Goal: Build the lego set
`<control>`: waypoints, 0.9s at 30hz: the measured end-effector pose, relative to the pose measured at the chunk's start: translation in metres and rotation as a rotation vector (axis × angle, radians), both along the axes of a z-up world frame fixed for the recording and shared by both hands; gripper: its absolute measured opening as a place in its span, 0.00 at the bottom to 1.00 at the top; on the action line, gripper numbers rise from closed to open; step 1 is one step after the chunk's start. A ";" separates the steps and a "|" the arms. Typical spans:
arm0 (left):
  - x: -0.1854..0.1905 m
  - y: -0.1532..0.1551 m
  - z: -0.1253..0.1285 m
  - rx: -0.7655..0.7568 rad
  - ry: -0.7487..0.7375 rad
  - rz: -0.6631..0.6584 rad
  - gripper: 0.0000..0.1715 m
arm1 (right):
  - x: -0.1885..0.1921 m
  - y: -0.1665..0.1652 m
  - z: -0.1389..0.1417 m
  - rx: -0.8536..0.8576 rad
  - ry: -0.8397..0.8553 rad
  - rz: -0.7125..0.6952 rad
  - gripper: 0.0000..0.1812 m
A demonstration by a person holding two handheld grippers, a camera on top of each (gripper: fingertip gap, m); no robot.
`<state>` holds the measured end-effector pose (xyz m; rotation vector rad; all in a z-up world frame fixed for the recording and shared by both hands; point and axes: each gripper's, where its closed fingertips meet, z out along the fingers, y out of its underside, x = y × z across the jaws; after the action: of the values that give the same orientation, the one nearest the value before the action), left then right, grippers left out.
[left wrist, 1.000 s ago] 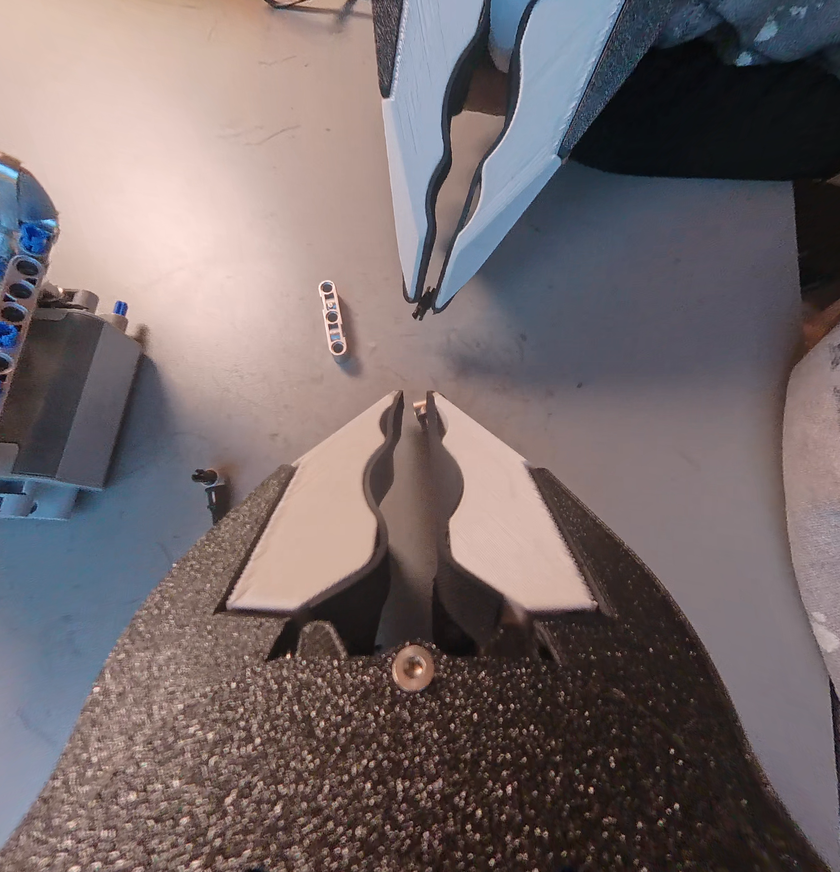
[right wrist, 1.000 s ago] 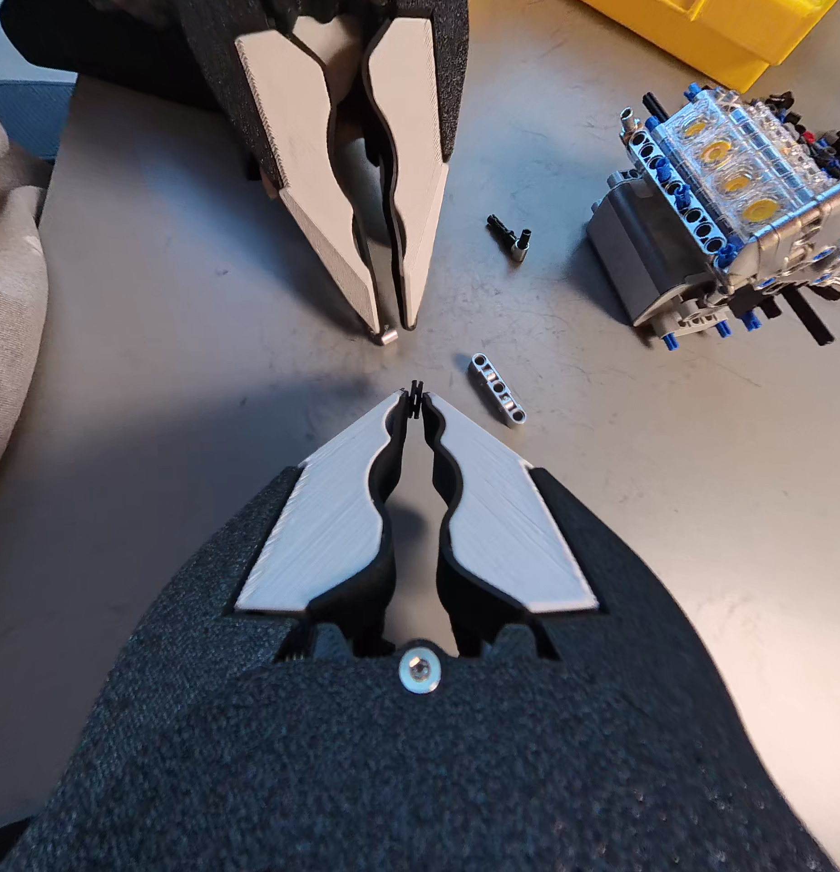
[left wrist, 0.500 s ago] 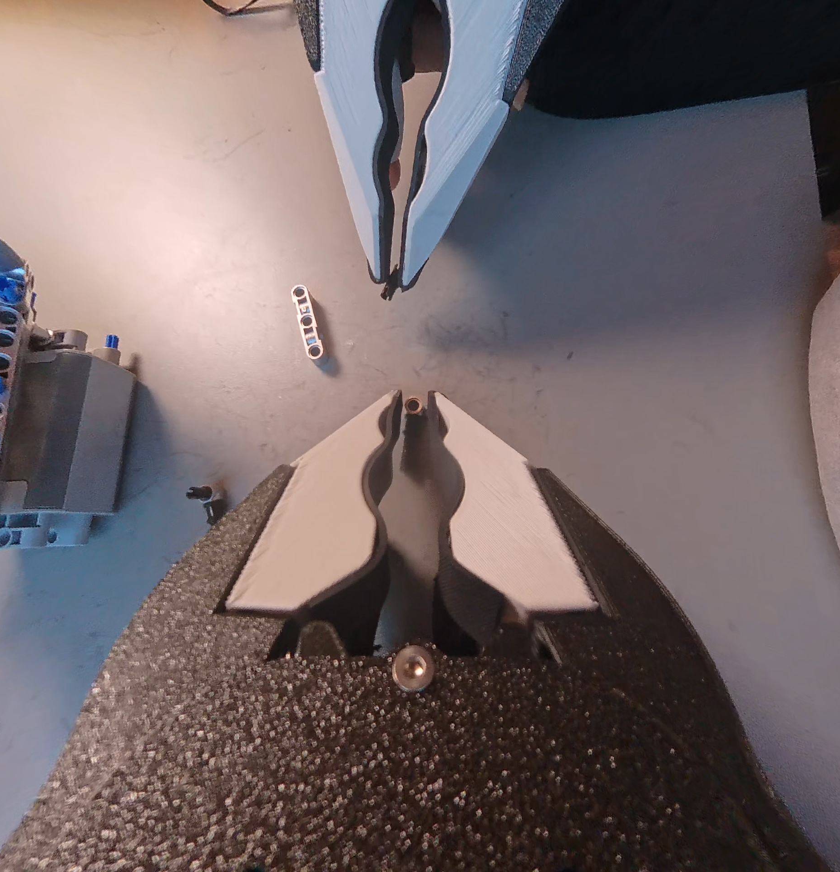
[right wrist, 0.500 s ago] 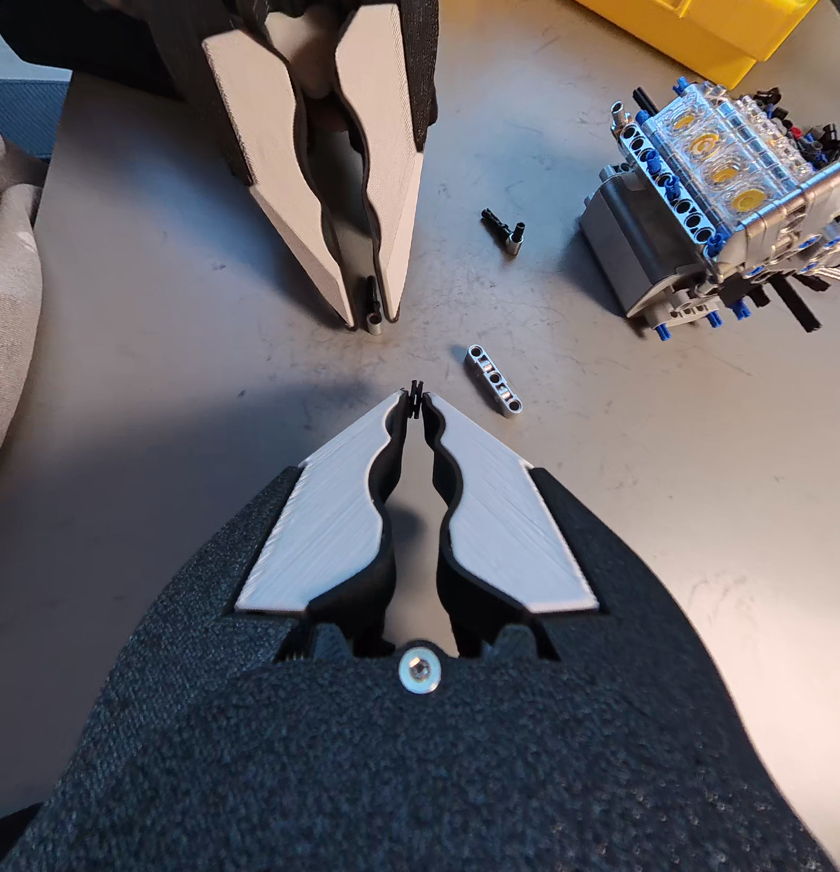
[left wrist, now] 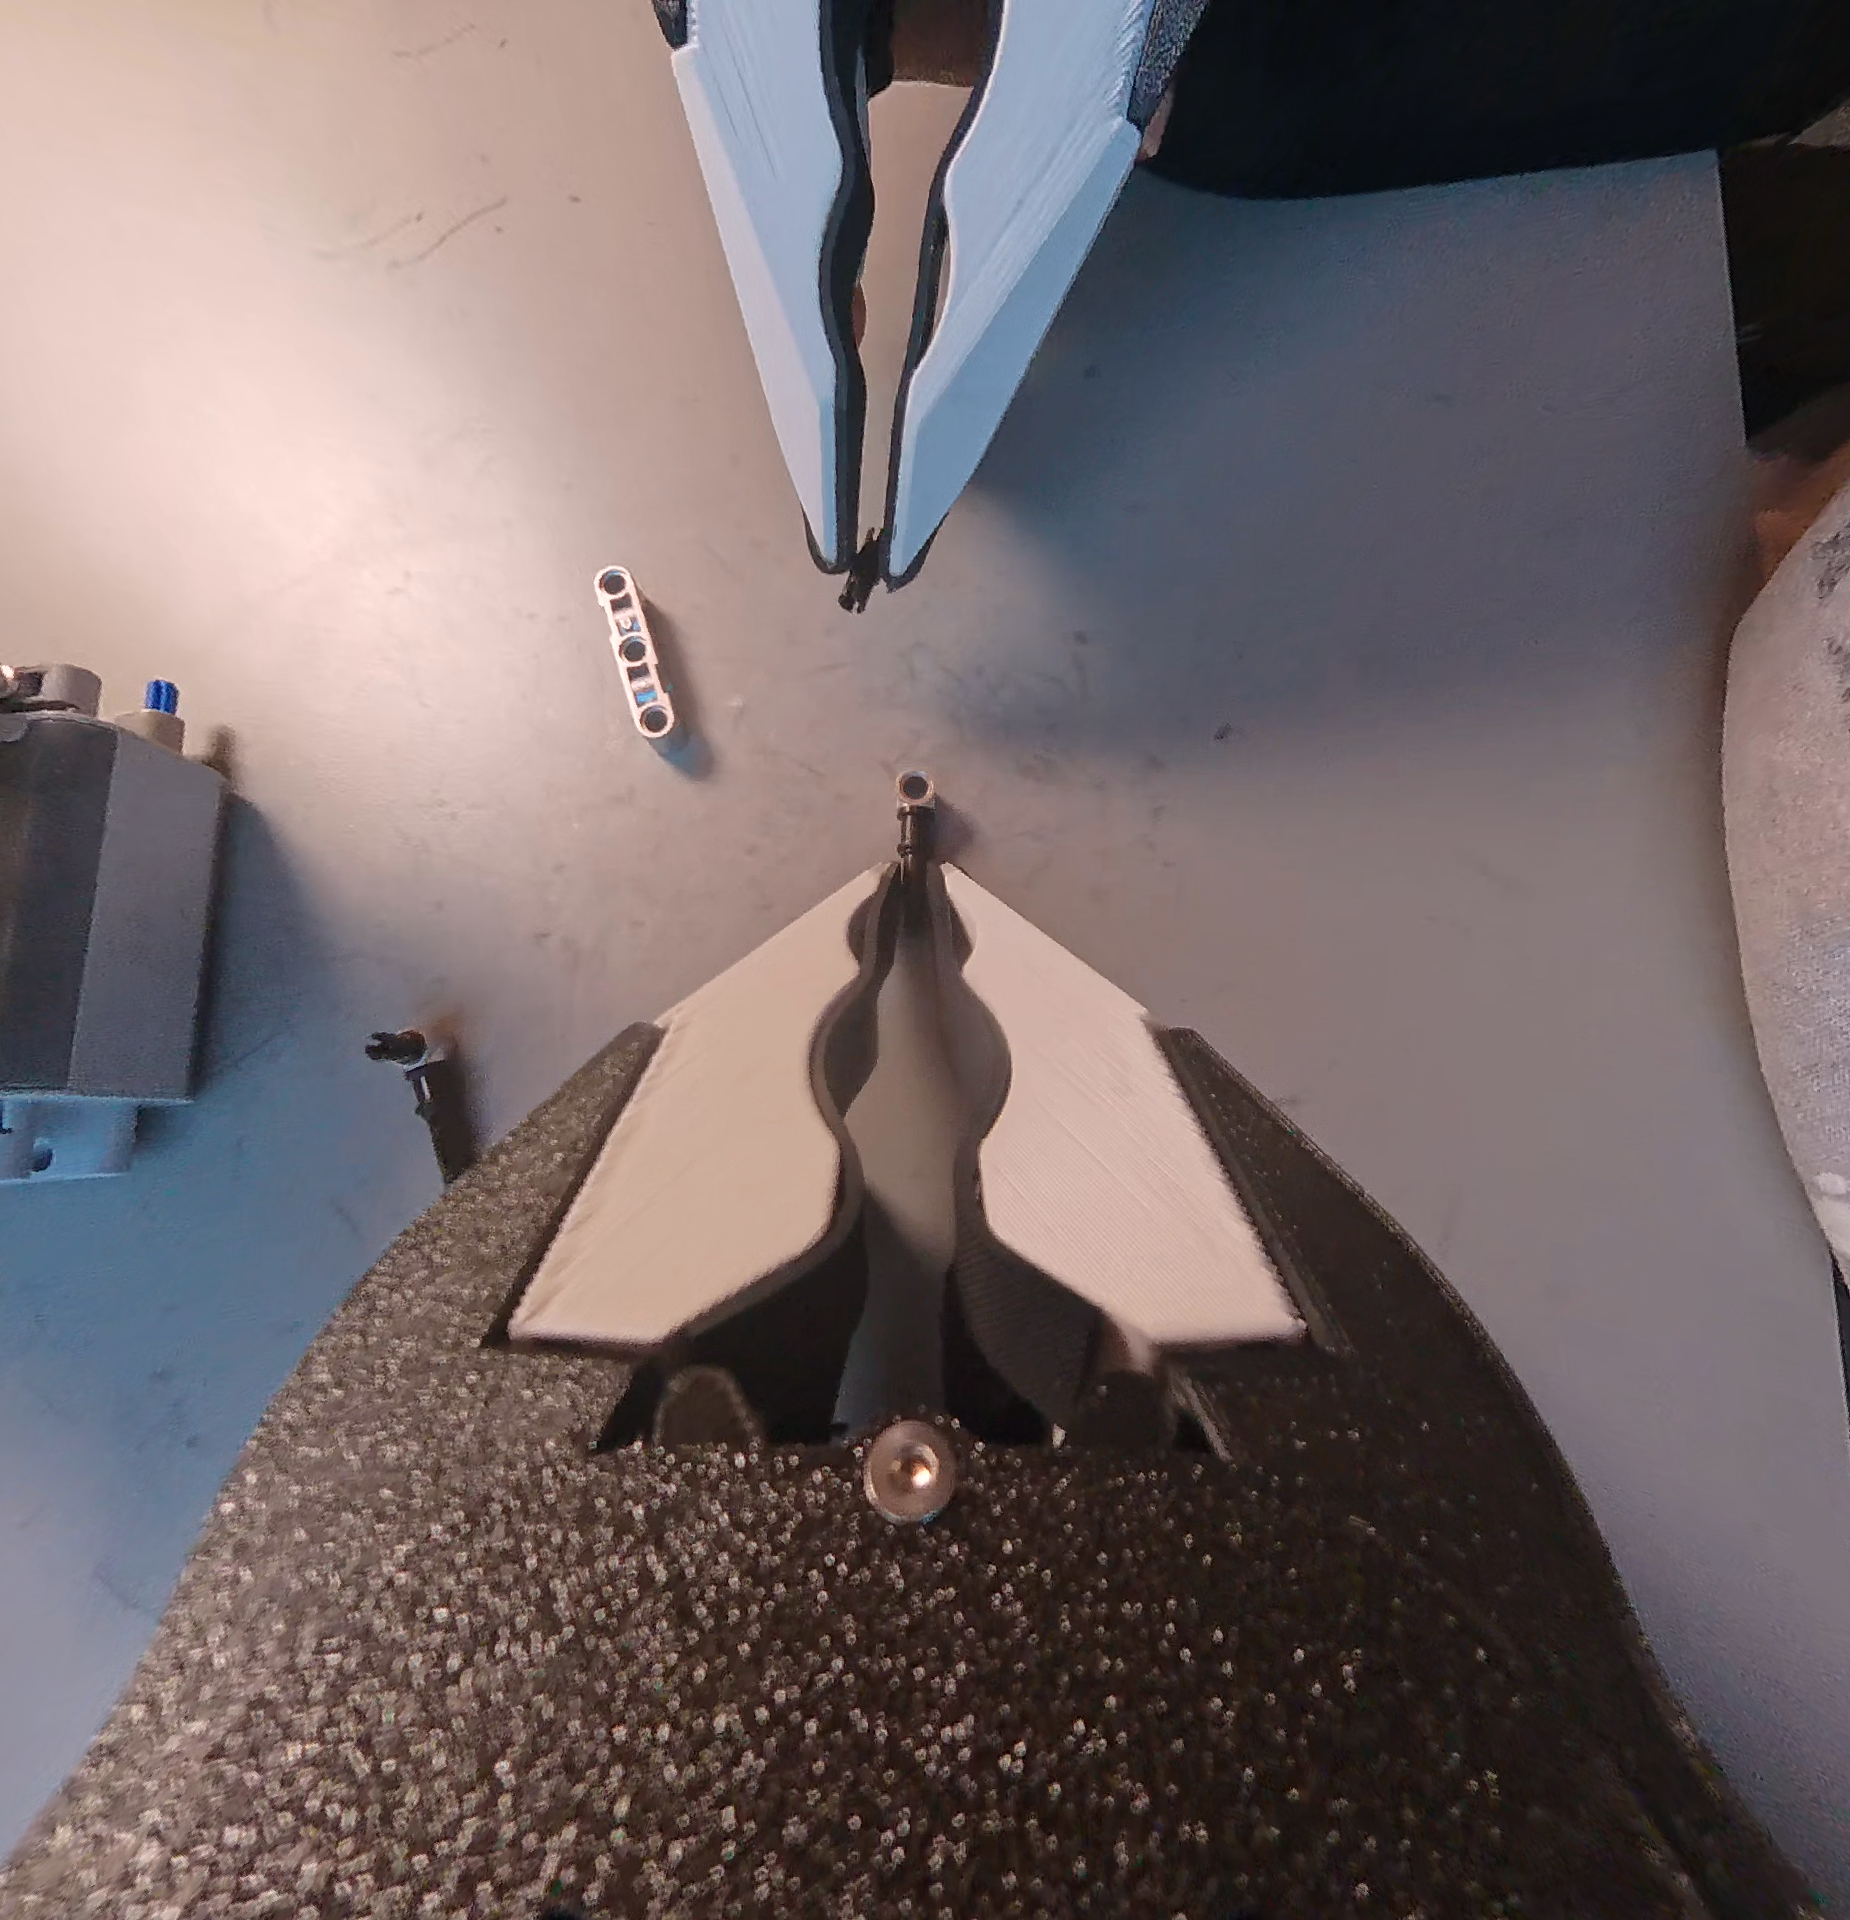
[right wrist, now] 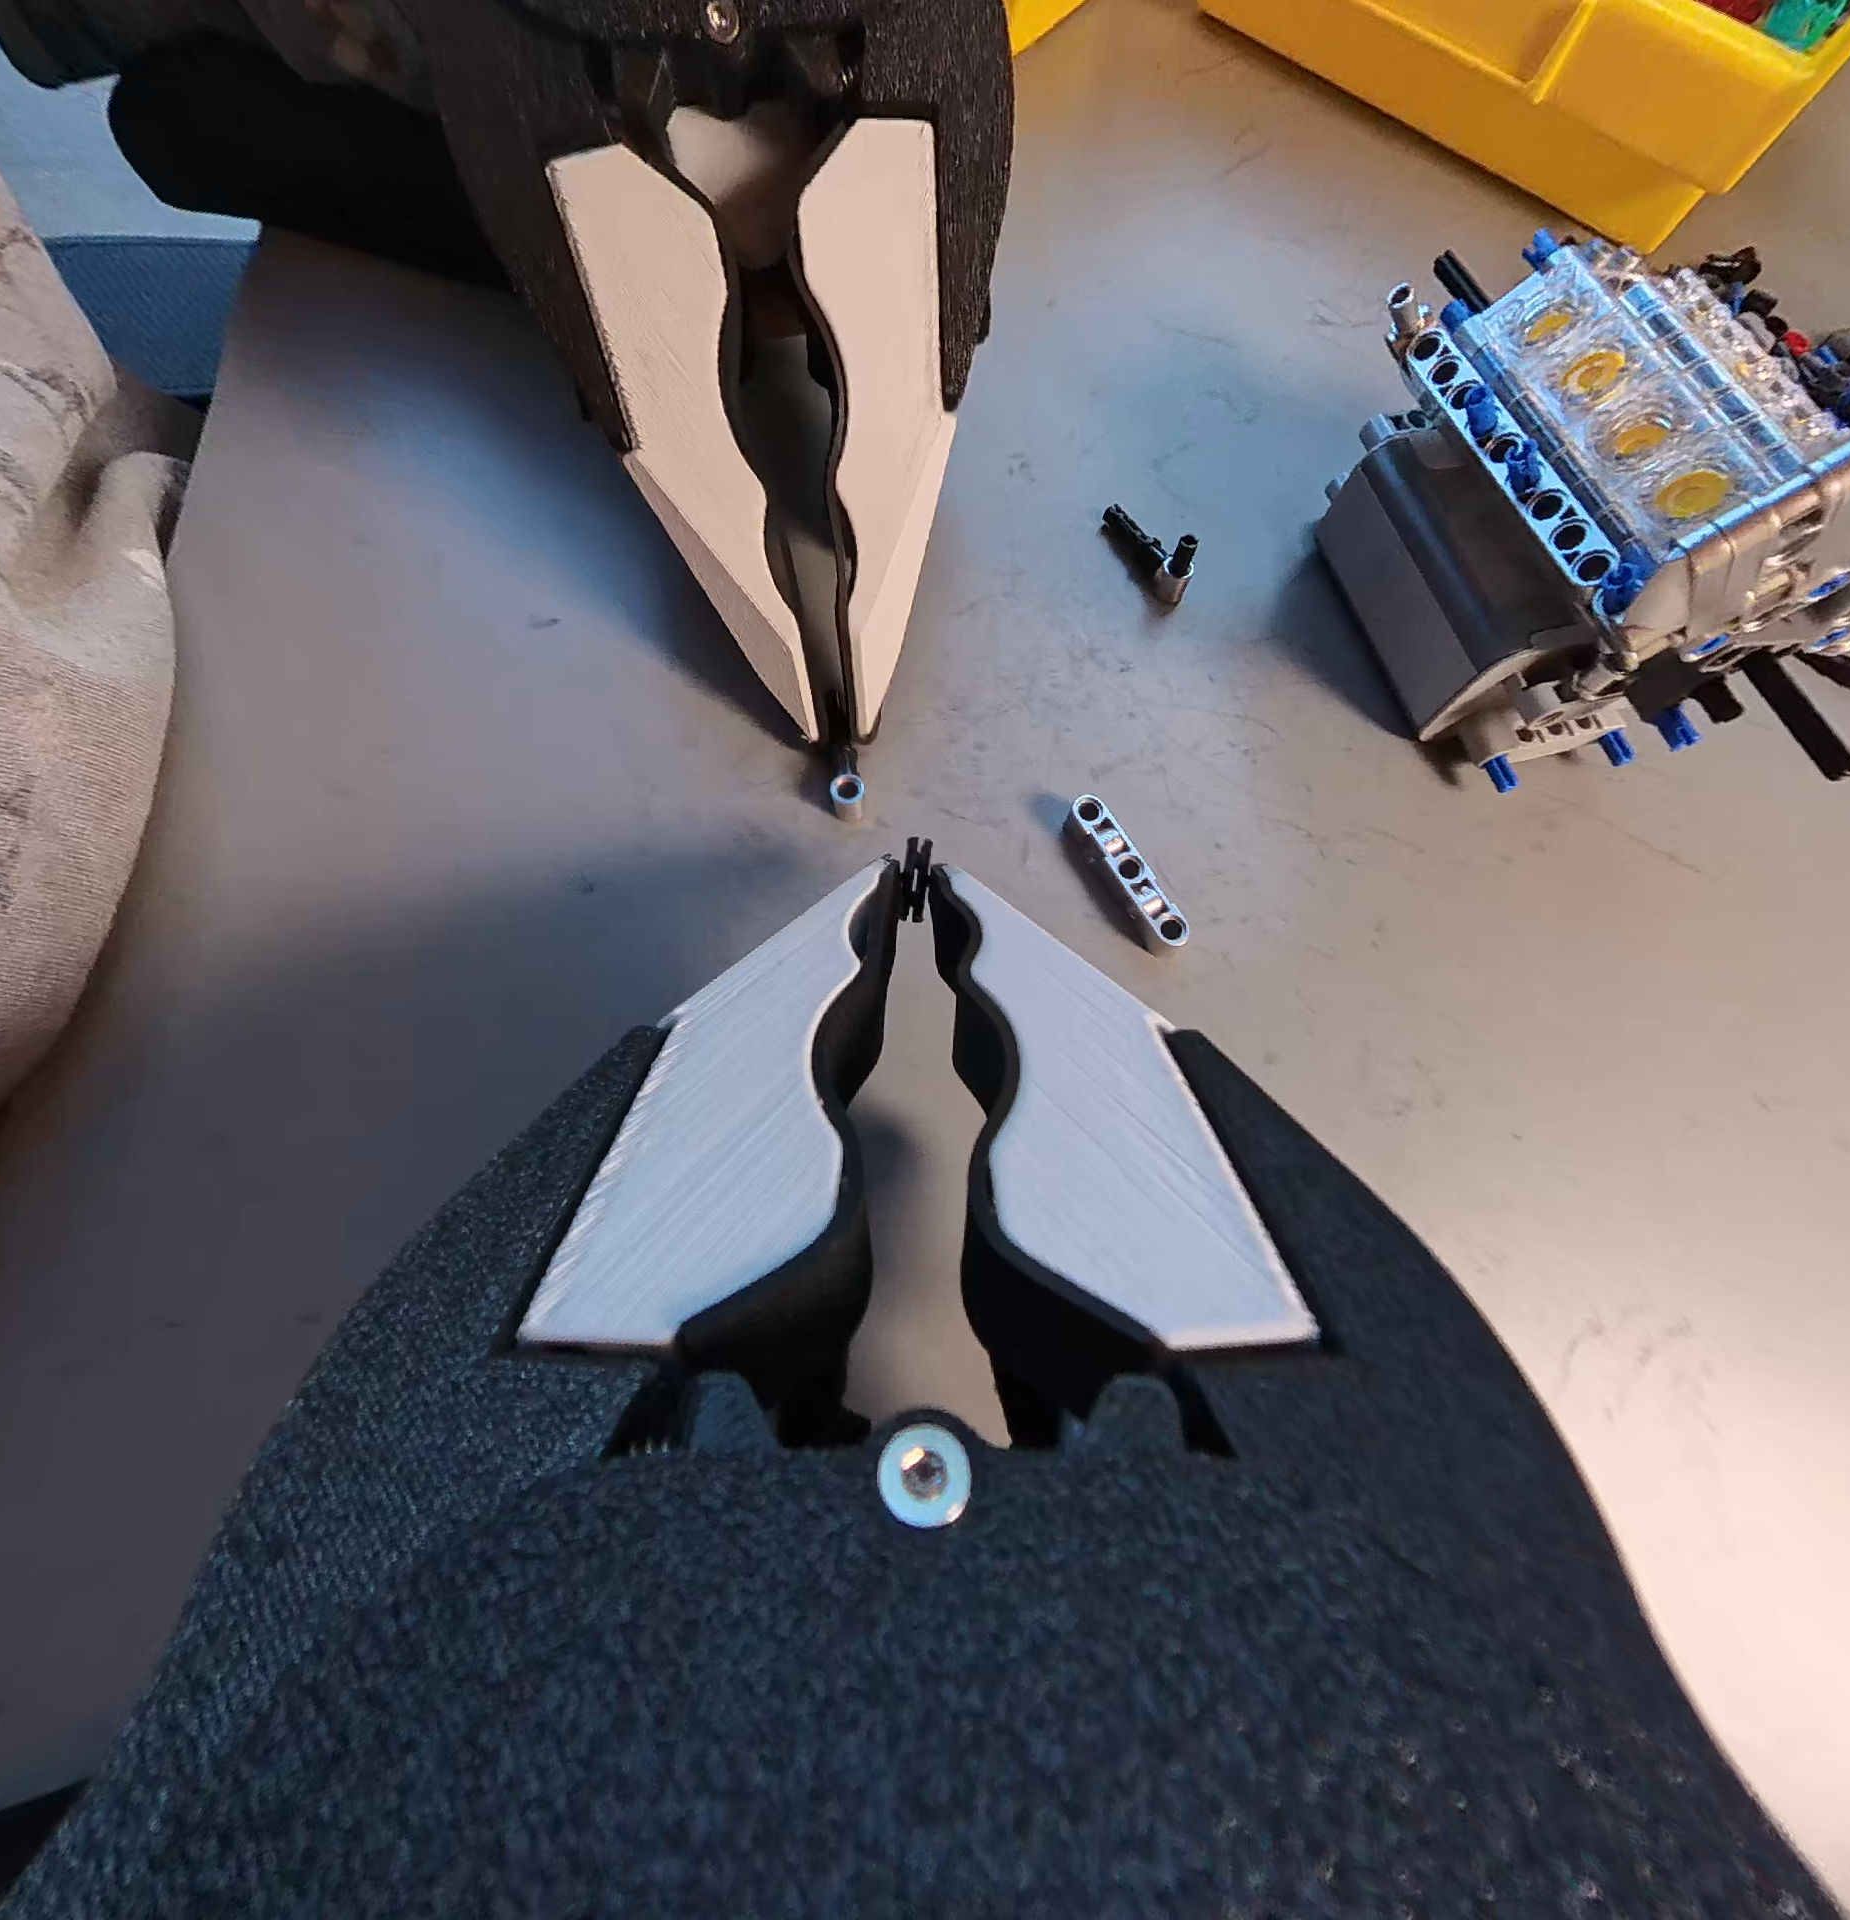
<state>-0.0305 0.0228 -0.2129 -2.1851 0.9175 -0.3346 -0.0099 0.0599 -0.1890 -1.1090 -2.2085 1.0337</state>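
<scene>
Left gripper pinches a black pin tipped with a small grey sleeve; right gripper, tip-to-tip (not touching), pinches a short black connector pin over the grey tabletop.

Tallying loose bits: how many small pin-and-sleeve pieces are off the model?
3: one in the left tongs, one black pin in the right tongs, one lying near the engine model at. More may be hidden.
</scene>
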 end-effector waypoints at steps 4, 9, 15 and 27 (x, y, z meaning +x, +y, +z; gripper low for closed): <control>0.007 0.000 0.006 0.011 -0.043 -0.010 0.04 | 0.001 -0.009 0.007 -0.024 0.035 0.037 0.02; 0.014 0.003 0.055 -0.011 -0.474 0.034 0.06 | -0.003 -0.030 0.029 0.040 0.184 0.107 0.02; 0.012 0.000 0.079 -0.142 -0.815 0.043 0.07 | -0.010 -0.037 0.050 0.165 0.329 0.094 0.03; 0.020 -0.001 0.086 -0.192 -0.929 0.021 0.02 | -0.010 -0.037 0.062 0.181 0.399 0.091 0.03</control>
<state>-0.0110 0.0215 -0.1264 -1.8531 0.3356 -1.3237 -0.0197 0.0225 -0.1274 -0.6623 -1.9940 0.9719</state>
